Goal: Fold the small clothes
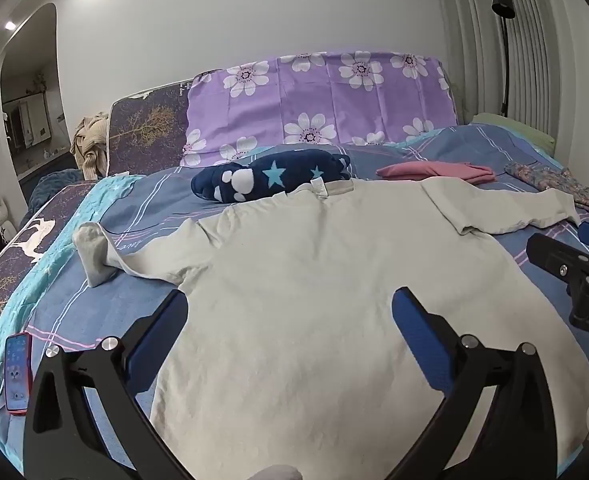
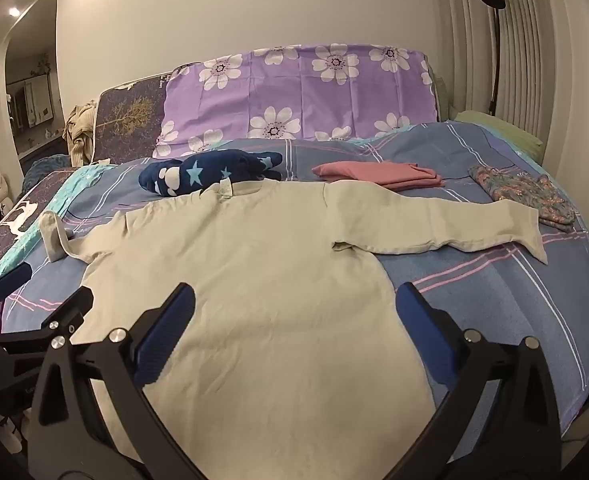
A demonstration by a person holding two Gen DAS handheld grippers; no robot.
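Nearest on the bed (image 1: 278, 208), whose blue plaid cover fills a white-walled room, one cream long-sleeved shirt (image 1: 314, 288) lies flat, both sleeves spread, with a red phone (image 1: 17, 372) at the left edge. The left claw (image 1: 290, 336) and right claw (image 2: 296, 322) each hover over its hem with jaws wide apart, holding nothing. Beyond lie one star-patterned navy garment (image 1: 270, 178), one folded pink piece (image 2: 378, 174), one floral piece (image 2: 522, 192), then a purple flowered pillow (image 1: 318, 100).
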